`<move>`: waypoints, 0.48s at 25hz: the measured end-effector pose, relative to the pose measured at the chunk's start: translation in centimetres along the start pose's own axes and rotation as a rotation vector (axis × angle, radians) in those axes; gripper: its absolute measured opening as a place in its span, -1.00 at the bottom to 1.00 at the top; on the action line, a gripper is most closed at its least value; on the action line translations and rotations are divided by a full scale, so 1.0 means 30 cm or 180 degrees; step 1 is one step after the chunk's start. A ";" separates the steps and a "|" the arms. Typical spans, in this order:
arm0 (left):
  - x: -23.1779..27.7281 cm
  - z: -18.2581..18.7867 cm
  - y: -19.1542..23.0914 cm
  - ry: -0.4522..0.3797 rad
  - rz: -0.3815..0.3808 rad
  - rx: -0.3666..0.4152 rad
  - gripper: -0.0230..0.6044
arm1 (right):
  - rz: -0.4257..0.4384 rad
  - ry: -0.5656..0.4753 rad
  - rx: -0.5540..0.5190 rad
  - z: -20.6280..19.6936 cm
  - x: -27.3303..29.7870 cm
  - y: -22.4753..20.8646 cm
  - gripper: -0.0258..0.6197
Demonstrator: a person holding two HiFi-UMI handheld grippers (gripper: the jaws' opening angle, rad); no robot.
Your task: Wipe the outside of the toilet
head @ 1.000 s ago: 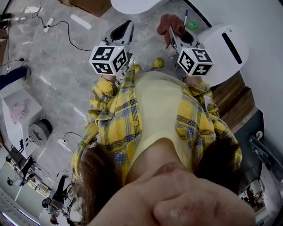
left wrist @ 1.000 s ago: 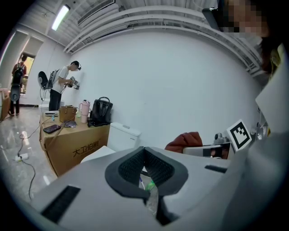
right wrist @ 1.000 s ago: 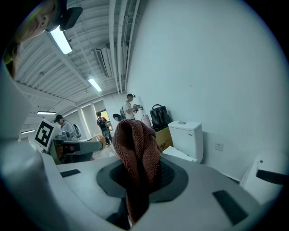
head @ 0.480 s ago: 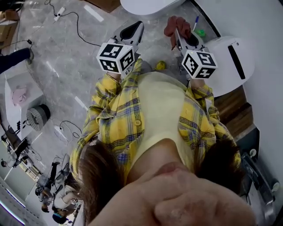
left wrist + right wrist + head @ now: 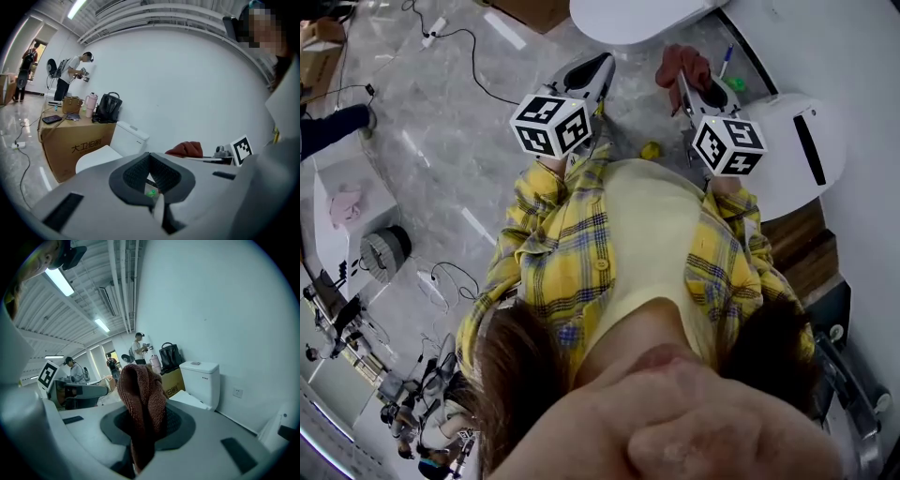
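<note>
The white toilet's bowl lies at the top edge of the head view; the right gripper view shows its tank against the wall. My right gripper is shut on a brown-red cloth, which stands bunched up out of the jaws. My left gripper is beside it, shut with nothing between its pads. The left gripper view has the toilet ahead at the left and the cloth at the right. Both grippers are short of the toilet and touch nothing.
A white bin with a dark slot stands right of my right gripper, by a wooden step. A small yellow object and a green one lie on the floor. A cardboard box sits beyond the toilet; people stand farther off.
Both grippers have moved forward toward the toilet bowl, and more of the bowl shows at the top. The cloth has stayed in the right gripper.
</note>
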State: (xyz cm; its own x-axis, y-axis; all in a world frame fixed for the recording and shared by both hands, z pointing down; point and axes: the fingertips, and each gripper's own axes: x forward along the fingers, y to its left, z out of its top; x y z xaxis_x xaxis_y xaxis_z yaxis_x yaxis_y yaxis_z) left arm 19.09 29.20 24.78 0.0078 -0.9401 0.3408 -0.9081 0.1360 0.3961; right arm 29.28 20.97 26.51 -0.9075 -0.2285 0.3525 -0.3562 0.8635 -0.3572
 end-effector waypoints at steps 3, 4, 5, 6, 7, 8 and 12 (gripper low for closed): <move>0.019 0.032 0.061 0.0043 -0.0086 0.0005 -0.90 | -0.0074 0.0015 0.0018 0.021 0.080 0.003 -0.66; 0.022 0.046 0.089 0.0058 -0.0101 0.0021 -0.90 | -0.0087 0.0017 0.0029 0.031 0.113 0.012 -0.66; 0.024 0.060 0.120 0.0073 -0.0111 0.0035 -0.90 | -0.0092 0.0021 0.0037 0.039 0.146 0.026 -0.66; 0.024 0.072 0.153 0.0088 -0.0122 0.0036 -0.90 | -0.0092 0.0031 0.0039 0.045 0.178 0.040 -0.66; 0.025 0.082 0.186 0.0104 -0.0135 0.0022 -0.90 | -0.0093 0.0048 0.0037 0.050 0.208 0.056 -0.66; 0.026 0.091 0.220 0.0122 -0.0155 -0.0006 -0.90 | -0.0098 0.0065 0.0036 0.055 0.238 0.070 -0.66; 0.040 0.136 0.358 0.0173 -0.0246 -0.0091 -0.90 | -0.0170 0.0094 0.0049 0.082 0.361 0.107 -0.66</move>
State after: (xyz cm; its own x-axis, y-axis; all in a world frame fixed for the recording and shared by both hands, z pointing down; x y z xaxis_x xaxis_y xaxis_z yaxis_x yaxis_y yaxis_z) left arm 7.62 28.24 25.97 0.1009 -0.9299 0.3537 -0.8916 0.0732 0.4469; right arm 17.76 20.16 27.05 -0.8801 -0.2606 0.3968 -0.4077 0.8432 -0.3504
